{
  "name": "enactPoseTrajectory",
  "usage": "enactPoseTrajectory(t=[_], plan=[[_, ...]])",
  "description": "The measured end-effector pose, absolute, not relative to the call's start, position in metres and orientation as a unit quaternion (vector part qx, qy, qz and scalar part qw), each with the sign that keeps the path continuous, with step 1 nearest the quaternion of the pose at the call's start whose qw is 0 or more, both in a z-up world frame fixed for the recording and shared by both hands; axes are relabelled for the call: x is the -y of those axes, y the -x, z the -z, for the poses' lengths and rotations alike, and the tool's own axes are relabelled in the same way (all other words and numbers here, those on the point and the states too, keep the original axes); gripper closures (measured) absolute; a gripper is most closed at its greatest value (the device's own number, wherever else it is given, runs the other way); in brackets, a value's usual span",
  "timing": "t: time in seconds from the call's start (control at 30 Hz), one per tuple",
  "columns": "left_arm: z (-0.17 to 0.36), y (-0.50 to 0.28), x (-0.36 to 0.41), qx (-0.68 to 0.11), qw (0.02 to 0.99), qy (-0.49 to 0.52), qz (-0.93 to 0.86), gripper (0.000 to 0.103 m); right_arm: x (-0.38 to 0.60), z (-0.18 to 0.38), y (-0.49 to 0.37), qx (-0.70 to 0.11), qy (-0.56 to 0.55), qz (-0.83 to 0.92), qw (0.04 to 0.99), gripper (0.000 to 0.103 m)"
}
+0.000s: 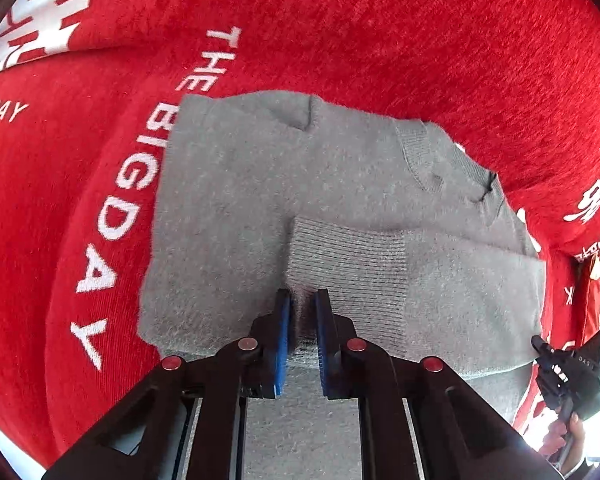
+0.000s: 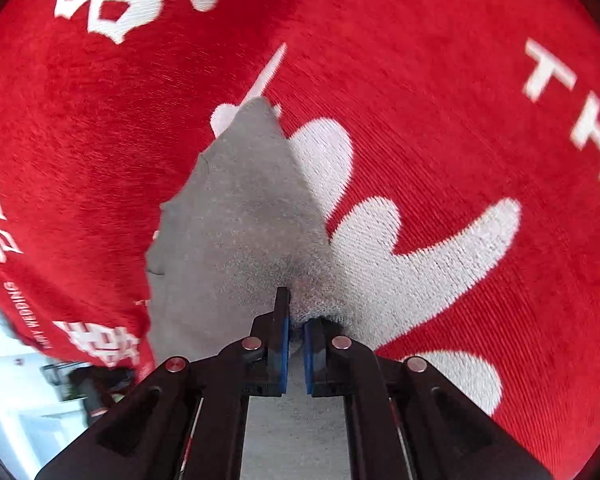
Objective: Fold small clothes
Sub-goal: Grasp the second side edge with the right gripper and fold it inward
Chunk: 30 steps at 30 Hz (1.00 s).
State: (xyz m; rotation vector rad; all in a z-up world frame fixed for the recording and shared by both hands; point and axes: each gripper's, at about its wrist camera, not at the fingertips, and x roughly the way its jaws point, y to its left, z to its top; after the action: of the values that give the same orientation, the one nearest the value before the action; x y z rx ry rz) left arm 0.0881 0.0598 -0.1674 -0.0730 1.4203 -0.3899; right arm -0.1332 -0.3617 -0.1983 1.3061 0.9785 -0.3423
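Observation:
A small grey knitted sweater (image 1: 240,208) lies on a red cloth with white lettering (image 1: 60,208). One sleeve with a ribbed cuff (image 1: 348,276) is folded across its body, and the ribbed collar (image 1: 428,156) shows at the right. My left gripper (image 1: 303,300) is shut on the sweater's near edge beside the cuff. In the right wrist view my right gripper (image 2: 296,312) is shut on an edge of the same grey sweater (image 2: 240,208), which runs away from it in a narrow, lifted strip. The right gripper also shows at the left wrist view's right edge (image 1: 568,376).
The red cloth (image 2: 440,120) covers the whole work surface in both views. Its edge and a bright room show at the lower left of the right wrist view (image 2: 20,392). A person's hand (image 1: 572,432) holds the right gripper.

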Motion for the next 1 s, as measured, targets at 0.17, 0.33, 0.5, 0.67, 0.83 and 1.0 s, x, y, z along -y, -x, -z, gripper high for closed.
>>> enactPoseTrajectory(t=[0.17, 0.33, 0.5, 0.67, 0.83, 1.0], plan=[[0.158, -0.089, -0.074, -0.643, 0.751, -0.01, 0.149, 0.088, 0.344, 0.176, 0.133, -0.497, -0.527, 0.13, 0.677, 0.064], [0.144, -0.087, -0.079, -0.636, 0.758, -0.044, 0.136, 0.088, 0.351, 0.153, 0.143, -0.488, -0.487, 0.163, 0.706, 0.059], [0.144, -0.083, -0.061, -0.637, 0.755, -0.052, 0.148, 0.088, 0.364, 0.17, 0.124, -0.517, -0.468, 0.176, 0.694, 0.059], [0.139, -0.077, -0.043, -0.629, 0.759, -0.067, 0.157, 0.088, 0.346, 0.159, 0.103, -0.585, -0.316, 0.221, 0.713, 0.063], [0.133, -0.072, -0.03, -0.617, 0.761, -0.092, 0.18, 0.088, 0.336, 0.13, 0.107, -0.554, -0.315, 0.221, 0.738, 0.061], [0.162, -0.07, -0.018, -0.633, 0.744, -0.131, 0.165, 0.088, 0.31, 0.131, 0.081, -0.572, -0.285, 0.159, 0.753, 0.061]])
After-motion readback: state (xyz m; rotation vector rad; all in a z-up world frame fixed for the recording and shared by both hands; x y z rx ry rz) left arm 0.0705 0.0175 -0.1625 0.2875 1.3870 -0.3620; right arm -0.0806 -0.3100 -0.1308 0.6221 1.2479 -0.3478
